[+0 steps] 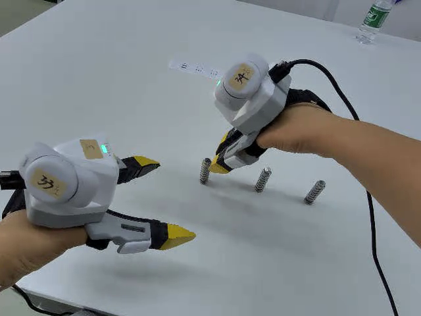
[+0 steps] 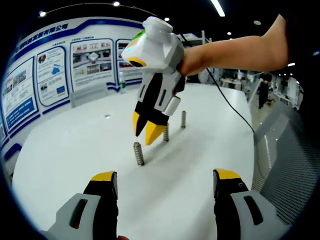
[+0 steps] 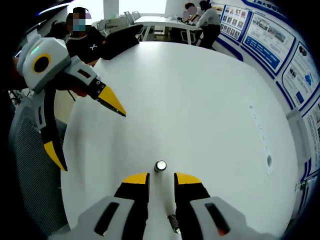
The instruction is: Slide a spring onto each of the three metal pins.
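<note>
Three springs stand upright in a row on the white table, each on a pin: the left spring (image 1: 205, 170), the middle spring (image 1: 263, 179) and the right spring (image 1: 315, 191). My right gripper (image 1: 220, 162) hangs tilted just above the left spring, its jaws only a narrow gap apart and holding nothing. Looking down its jaws, my right gripper (image 3: 161, 178) has the top of a spring (image 3: 160, 165) just ahead of its tips. My left gripper (image 1: 164, 197) hovers wide open and empty at the near left. From the left gripper (image 2: 165, 175) I see the nearest spring (image 2: 138, 153) under the right gripper (image 2: 145, 131).
A water bottle (image 1: 376, 16) stands at the table's far right corner. A white strip (image 1: 194, 68) lies flat behind the right gripper. A black cable (image 1: 368, 197) trails along the right arm. People sit at a far table (image 3: 165, 21).
</note>
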The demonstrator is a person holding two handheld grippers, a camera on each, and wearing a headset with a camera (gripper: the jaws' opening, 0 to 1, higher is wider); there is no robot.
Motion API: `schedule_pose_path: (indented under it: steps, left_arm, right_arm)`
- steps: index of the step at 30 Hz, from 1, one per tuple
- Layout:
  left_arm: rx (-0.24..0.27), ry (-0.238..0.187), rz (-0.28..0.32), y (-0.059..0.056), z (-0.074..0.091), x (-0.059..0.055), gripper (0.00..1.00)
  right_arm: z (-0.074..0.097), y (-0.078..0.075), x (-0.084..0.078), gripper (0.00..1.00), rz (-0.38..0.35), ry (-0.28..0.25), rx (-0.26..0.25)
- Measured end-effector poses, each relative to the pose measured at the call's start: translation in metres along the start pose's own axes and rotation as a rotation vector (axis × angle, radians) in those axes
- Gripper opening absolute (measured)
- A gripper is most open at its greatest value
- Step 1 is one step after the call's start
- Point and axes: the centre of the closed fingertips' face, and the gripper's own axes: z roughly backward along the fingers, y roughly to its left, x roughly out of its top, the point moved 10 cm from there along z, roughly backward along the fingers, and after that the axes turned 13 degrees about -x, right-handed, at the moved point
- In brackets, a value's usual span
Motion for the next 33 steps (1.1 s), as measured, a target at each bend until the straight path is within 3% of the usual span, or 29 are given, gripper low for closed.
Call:
schedule_pose_path:
  steps: [7,11,21,33]
  left_arm:
    - [0.001,-0.002,0.005,-0.002,-0.001,0.001,0.80]
    - [-0.001,0.002,0.008,-0.004,-0.001,0.001,0.80]
    - [-0.005,0.007,0.007,-0.007,-0.001,0.003,0.82]
    - [-0.014,0.012,-0.003,-0.007,-0.003,0.007,0.83]
  right_arm:
    - [0.014,0.009,-0.015,0.24,-0.048,-0.041,-0.014]
    - [0.015,0.006,-0.023,0.25,-0.066,-0.053,-0.022]
    - [0.042,0.020,-0.041,0.27,-0.148,-0.131,-0.040]
    - [0.064,0.035,-0.073,0.30,-0.223,-0.171,-0.084]
